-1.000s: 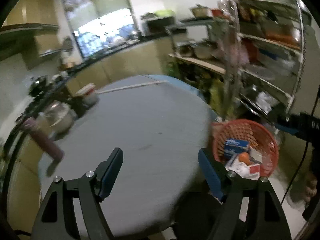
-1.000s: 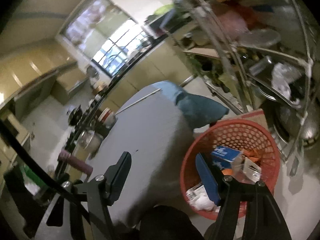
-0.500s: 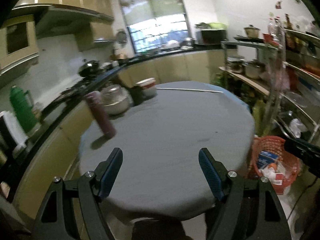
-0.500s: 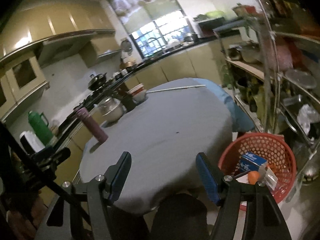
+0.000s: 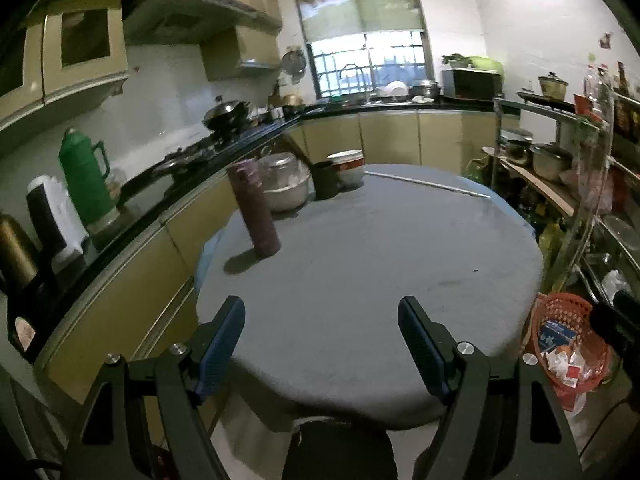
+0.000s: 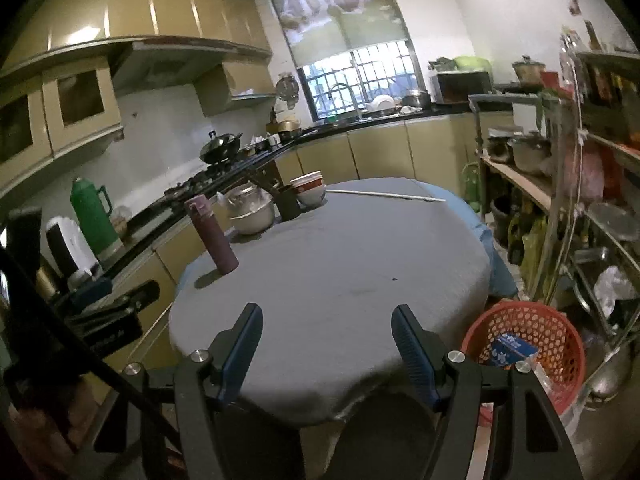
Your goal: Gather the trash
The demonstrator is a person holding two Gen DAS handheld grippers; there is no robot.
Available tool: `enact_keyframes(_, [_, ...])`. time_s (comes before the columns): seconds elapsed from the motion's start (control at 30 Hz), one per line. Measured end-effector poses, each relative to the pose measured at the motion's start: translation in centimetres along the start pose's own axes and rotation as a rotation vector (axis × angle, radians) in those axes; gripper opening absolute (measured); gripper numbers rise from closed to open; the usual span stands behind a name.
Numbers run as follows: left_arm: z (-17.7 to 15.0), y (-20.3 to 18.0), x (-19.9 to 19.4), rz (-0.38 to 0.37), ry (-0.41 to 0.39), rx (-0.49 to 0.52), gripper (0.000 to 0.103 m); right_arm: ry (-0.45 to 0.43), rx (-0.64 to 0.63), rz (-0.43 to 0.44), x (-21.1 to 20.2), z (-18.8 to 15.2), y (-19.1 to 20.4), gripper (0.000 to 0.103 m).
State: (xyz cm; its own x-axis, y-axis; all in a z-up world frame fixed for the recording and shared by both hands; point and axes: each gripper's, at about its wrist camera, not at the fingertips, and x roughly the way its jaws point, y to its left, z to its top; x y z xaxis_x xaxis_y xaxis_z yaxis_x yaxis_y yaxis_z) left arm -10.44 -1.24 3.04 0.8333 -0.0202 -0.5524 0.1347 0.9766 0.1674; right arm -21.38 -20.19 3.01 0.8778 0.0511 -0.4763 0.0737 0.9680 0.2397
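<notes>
Orange basket (image 6: 524,320) holds a blue box (image 6: 512,349), lettering unreadable.

Red mesh trash basket (image 6: 524,320) sits on the floor right beside the round table; blue box (image 6: 512,350) and paper scraps (image 5: 566,364) piled inside it

Orange basket (image 6: 524,320) — maroon, perhaps, flask (image 6: 212,236).

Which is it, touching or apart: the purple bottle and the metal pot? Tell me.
Apart. The right wrist view shows grey tablecloth between the purple bottle and the metal pot behind it.
</notes>
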Motion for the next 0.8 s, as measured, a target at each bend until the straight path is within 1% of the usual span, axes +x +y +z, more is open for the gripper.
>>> enact_keyframes(0.1, [-0.5,0.7,0.1,0.017,0.008,-0.017,0.079,0.008,-0.019,-0.008,0.1,-0.4,1.0,0.071])
enact_keyframes(0.2, [-1.1,1.3,-0.5,0.007,0.014,-0.032,0.079,0.012,-0.005,-0.003,-0.2,-0.9,1.4,0.071])
enact_keyframes(0.3, [-1.6,1.5,-0.9,0.012,0.005,-0.021,0.079,0.004,-0.018,-0.009,-0.2,-1.3,2.0,0.071])
enact_keyframes(0.43, [-1.5,1.8,-0.7,0.013,0.005,-0.022,0.079,0.008,-0.029,-0.008,0.8,-1.4,2.7,0.071])
enact_keyframes(0.6, [-1.5,2.4,-0.7,0.04,0.002,-0.052,0.079,-0.006,-0.078,-0.025,0.7,-2.0,3.7,0.071])
enact_keyframes(0.8, [-1.7,2.5,-0.5,0.051,-0.006,-0.057,0.079,-0.01,-0.117,-0.044,0.7,-2.3,4.1,0.071])
